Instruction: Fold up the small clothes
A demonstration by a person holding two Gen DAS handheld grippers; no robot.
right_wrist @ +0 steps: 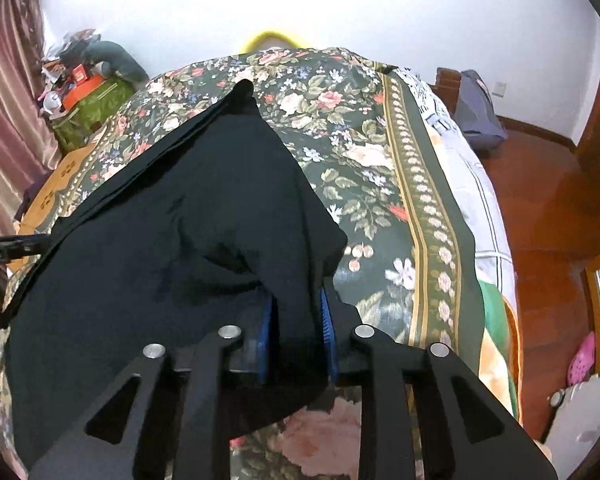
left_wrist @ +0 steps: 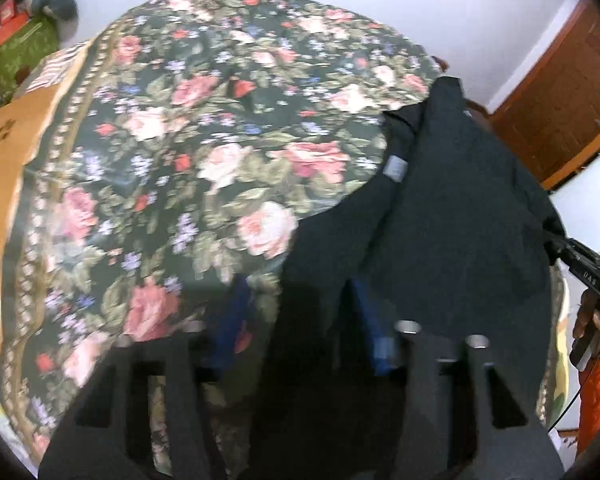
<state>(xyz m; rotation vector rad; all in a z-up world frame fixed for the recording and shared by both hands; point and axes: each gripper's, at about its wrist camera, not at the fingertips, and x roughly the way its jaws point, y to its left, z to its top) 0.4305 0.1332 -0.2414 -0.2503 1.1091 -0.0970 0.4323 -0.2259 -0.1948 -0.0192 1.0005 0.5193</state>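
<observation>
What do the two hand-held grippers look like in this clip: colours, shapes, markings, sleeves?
Both are matte black linkage frames with triangular cut-outs and silver pivot pins. The right hand-held gripper has ribbed blue pads; the left hand-held gripper has blue pads, blurred. An orange sleeve shows.

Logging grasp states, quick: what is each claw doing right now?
Left claw: shut on the black garment.
Right claw: shut on the same garment.

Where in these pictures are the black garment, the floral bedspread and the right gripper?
black garment (right_wrist: pixel 172 216): right wrist view, on its flat middle.
floral bedspread (left_wrist: pixel 204 128): left wrist view, on bare patterned cloth.
right gripper (right_wrist: pixel 296 328): right wrist view, between its blue pads.
</observation>
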